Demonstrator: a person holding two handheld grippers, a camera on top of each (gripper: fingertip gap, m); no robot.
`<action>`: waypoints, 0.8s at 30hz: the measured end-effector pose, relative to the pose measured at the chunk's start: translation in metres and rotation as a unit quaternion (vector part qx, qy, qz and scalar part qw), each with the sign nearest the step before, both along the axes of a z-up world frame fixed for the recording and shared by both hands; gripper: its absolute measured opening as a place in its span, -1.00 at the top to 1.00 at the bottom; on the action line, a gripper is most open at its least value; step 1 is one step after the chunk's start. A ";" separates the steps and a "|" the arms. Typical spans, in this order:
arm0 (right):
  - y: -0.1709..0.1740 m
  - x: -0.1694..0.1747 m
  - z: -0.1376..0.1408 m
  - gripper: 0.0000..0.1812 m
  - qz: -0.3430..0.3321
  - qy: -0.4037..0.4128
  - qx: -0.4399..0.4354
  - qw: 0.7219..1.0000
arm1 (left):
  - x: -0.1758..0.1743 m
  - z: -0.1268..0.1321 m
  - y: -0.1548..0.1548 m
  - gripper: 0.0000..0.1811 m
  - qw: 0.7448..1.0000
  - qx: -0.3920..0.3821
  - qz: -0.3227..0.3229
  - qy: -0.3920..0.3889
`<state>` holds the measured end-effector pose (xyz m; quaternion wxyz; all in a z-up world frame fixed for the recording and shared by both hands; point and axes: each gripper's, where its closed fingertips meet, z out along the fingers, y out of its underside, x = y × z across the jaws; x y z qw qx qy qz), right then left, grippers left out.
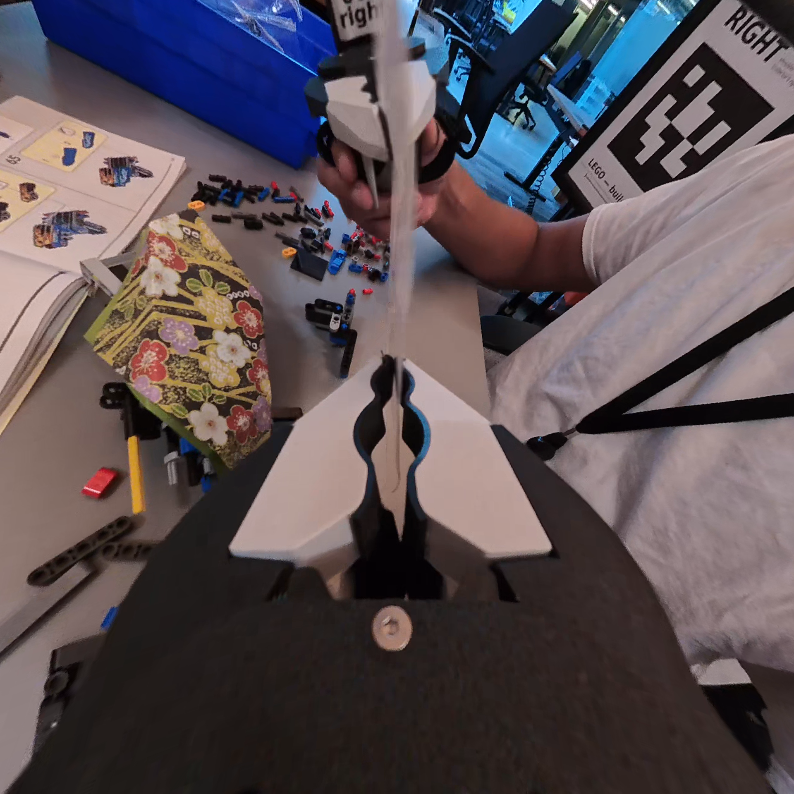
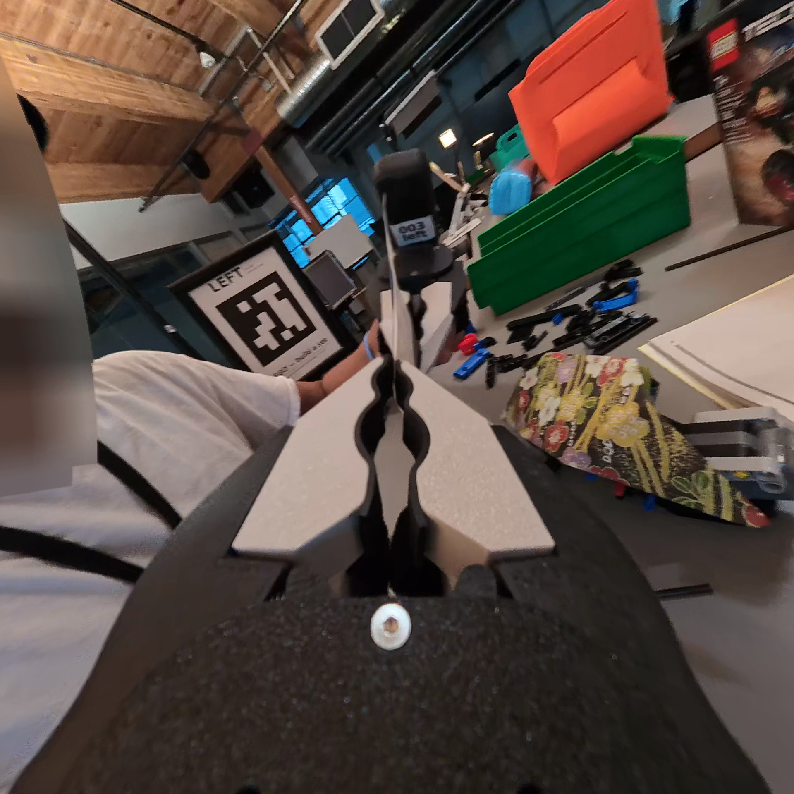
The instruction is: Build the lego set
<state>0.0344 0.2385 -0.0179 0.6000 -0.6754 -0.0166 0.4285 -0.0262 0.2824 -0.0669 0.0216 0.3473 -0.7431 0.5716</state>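
The person is holding a thin pale sheet (image 1: 401, 258) edge-on between both tools, above the worktop (image 1: 51, 451). The left tool (image 1: 393, 365) is pinching one end with its fingers pressed together on it. The right tool (image 1: 378, 129) is clamping the far end in the same way. What the sheet is cannot be told from its edge.

The loose lego pieces (image 1: 309, 232) are lying scattered on the worktop below the sheet, near a small part-built assembly (image 1: 335, 318). The instruction booklet (image 1: 86, 172) is lying open to the left, beside a floral-patterned wrap (image 1: 193, 326).

In my judgement, the step in hand is handling or separating this sheet. To do it well:

- Keep both grips at the sheet's ends, so it is not creasing.
- Pull evenly along its length. A twist of either tool is likely to tear or buckle it.
- Hold it clear of the loose pieces, so none are being swept off the worktop.
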 end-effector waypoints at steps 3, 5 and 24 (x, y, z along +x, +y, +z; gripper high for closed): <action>0.004 0.006 0.005 1.00 -0.031 0.022 0.018 0.999 | 0.006 0.012 0.011 0.86 0.999 -0.012 0.037 -0.031; 0.007 0.016 0.011 1.00 -0.064 0.055 0.033 0.996 | 0.015 0.021 0.024 0.54 0.994 -0.034 0.090 -0.060; -0.041 0.033 0.087 1.00 -0.128 0.092 0.246 0.956 | 0.040 0.025 -0.030 0.35 0.955 -0.222 0.189 -0.061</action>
